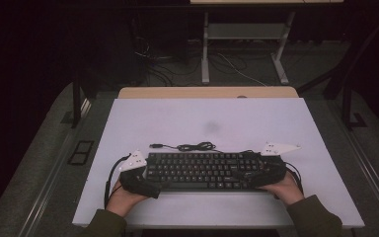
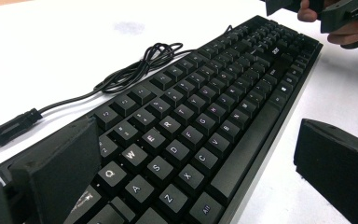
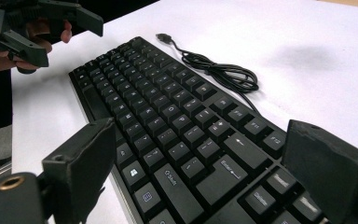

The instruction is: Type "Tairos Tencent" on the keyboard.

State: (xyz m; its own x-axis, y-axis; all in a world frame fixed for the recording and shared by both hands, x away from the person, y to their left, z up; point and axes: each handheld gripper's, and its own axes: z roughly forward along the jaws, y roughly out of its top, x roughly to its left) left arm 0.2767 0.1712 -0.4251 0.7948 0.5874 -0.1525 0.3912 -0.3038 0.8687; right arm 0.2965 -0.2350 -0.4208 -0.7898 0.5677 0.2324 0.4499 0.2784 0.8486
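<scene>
Keyboard (image 1: 205, 171) sits near the front edge of the table (image 1: 207, 118). Left gripper (image 1: 145, 185) and right gripper (image 1: 251, 173) straddle its ends, jaws spread. Looks like nothing's grabbed yet, so lifting's still ahead.

The white tabletop (image 1: 256, 123) stood in a dim room, lit from above while the surroundings fell dark. Beyond its far edge ran a wooden strip (image 1: 207, 92). Farther back stood a white-legged desk frame (image 1: 244, 44), loose cables (image 1: 177, 64) strewn on the grey carpet floor (image 1: 44, 148) beneath it.
</scene>
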